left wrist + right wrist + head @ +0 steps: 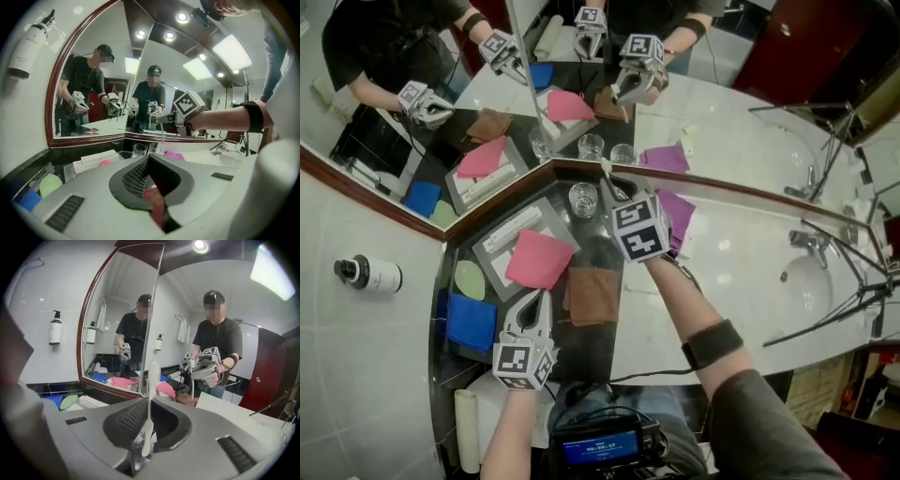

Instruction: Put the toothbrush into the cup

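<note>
Nearest the counter's front edge, the left gripper hangs over the dark stone strip. Its fingers are pressed together with nothing between them (only a brown cloth showing through the slit below).

That brown cloth lies flat just to the gripper's right. A blue cloth sits at the strip's left edge, close to the front.

One step further in, a pink cloth lies folded on a grey tray. The tray is set at an angle, toward the left side of the strip.

Now the right gripper, reaching in from the white side of the counter. Its fingers are clamped on the toothbrush, pinching the white handle low down. The brush stands nearly upright between them, with the head pointing up and away.

So the toothbrush is in the air near the back corner, and it isn't in the cup. A purple cloth lies on the white top, right beside that gripper.

Behind it, tucked into the back corner, the clear cup stands upright. A second glass is close on its right, half hidden by the gripper. I can't tell whether the handle's lower end sits over either rim.

At the very back, the two mirrors meet at the corner.
</note>
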`<state>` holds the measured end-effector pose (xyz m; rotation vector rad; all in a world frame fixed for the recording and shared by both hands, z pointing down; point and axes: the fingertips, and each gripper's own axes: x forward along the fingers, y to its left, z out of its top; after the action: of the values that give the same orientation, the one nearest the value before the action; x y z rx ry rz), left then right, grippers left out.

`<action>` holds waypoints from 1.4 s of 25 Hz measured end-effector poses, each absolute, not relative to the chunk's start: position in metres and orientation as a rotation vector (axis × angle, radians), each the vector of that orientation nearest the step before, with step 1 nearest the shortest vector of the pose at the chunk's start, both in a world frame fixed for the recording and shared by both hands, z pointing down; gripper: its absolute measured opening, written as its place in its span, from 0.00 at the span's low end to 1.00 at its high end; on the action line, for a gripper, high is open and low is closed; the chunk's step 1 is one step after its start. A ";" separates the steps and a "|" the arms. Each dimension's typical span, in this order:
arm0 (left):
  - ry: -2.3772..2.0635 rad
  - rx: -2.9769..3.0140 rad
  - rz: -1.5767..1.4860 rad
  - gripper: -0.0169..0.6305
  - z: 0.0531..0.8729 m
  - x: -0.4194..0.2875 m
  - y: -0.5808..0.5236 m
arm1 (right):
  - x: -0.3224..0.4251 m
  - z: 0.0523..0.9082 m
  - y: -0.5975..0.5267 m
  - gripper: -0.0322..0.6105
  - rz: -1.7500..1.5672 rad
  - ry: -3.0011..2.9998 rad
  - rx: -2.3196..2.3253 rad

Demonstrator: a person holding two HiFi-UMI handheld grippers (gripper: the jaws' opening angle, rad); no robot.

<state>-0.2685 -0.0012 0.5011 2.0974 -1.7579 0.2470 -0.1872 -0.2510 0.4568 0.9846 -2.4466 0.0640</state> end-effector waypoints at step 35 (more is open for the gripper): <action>-1.493 2.329 0.350 0.03 0.493 -0.181 0.001 | 0.073 0.647 -0.021 0.11 1.984 -1.762 2.211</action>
<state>-0.1808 0.0012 0.4930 2.3289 -1.4933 0.3499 0.0728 -0.0206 0.6472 2.2106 -1.7622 1.9840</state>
